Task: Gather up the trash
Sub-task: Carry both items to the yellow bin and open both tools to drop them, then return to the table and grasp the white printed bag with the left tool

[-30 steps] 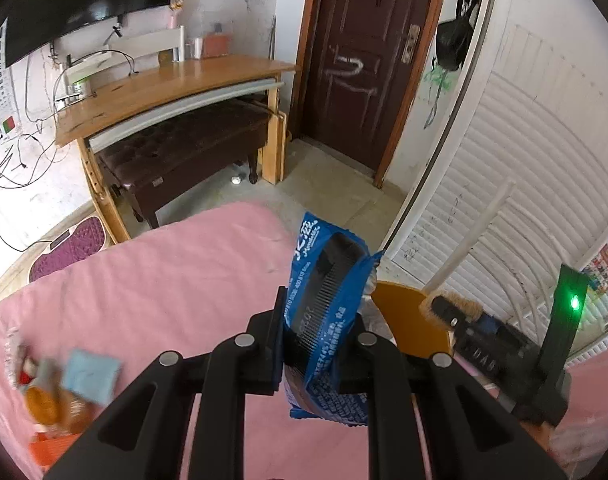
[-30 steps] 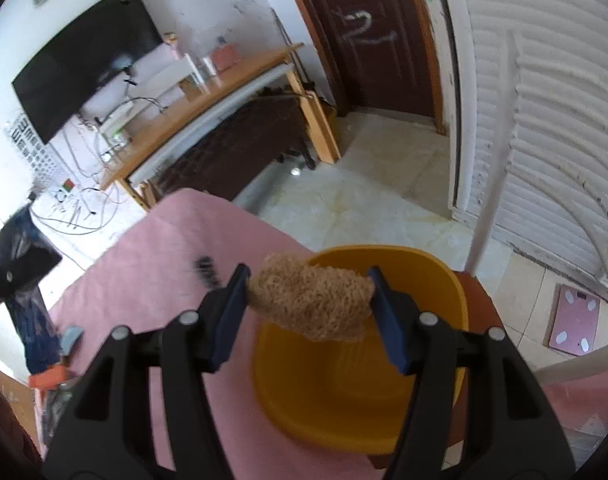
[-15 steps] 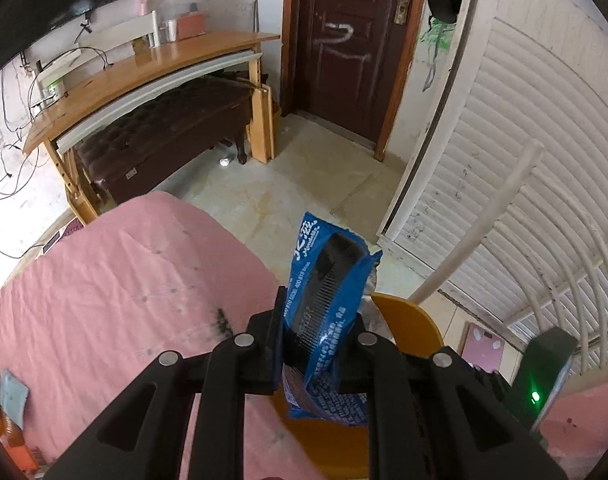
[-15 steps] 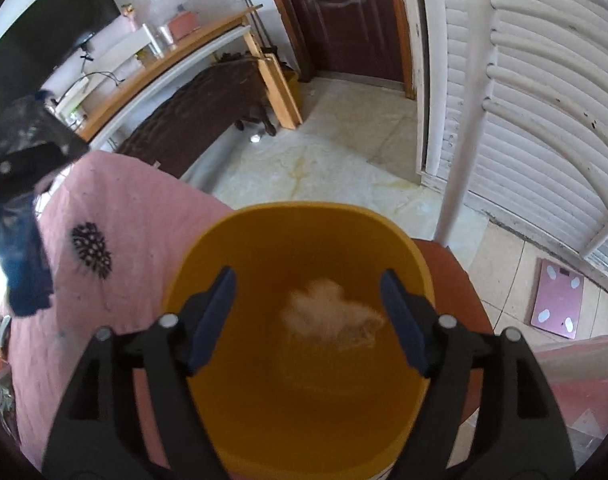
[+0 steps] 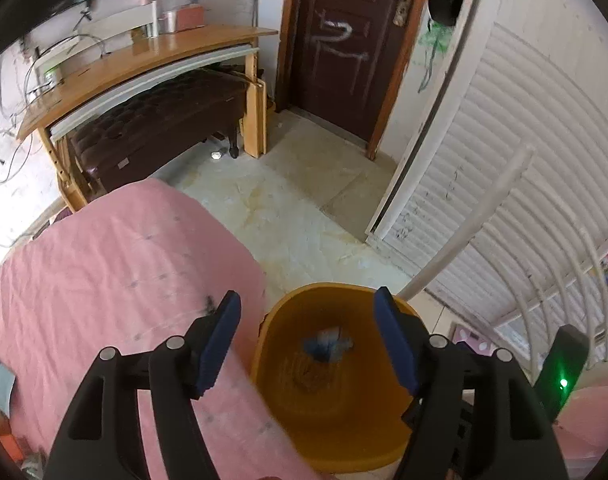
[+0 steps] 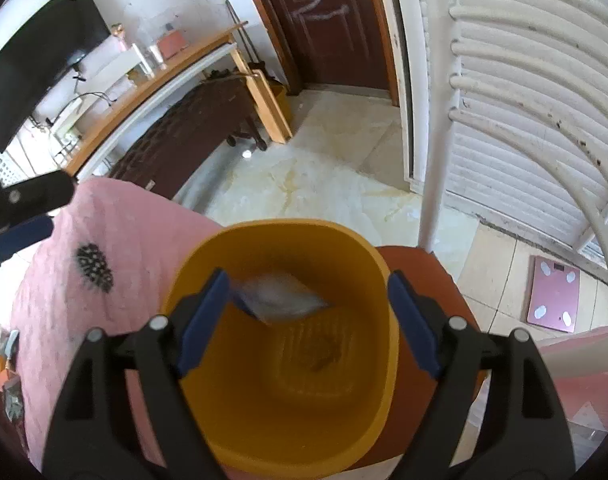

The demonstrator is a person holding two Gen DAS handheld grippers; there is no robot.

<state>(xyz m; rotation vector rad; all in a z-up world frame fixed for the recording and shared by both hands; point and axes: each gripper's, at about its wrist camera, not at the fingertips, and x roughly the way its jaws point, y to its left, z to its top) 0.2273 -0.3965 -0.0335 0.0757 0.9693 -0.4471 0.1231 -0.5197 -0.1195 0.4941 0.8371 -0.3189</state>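
Both grippers hang over the yellow bin with nothing between their blue pads. Jaws of the left gripper are spreading apart, and the blue wrapper, blurred, is loose inside the bin below them, touching neither pad. Jaws of the right gripper are also widening; in its view the wrapper shows as a pale, blurred sheet with a blue edge just beside the left pad, inside the bin's mouth, and whether it touches that pad cannot be told. A brownish clump lies on the ridged bottom of the bin. The bin stands against the edge of a bed covered in a pink sheet, which carries a small black spiky mark near the bin. Beyond lies a pale tiled floor, with a white louvred door on the right. Farther off on the left stands a wooden desk with a dark tufted bench under it, and at the far end a dark brown door.
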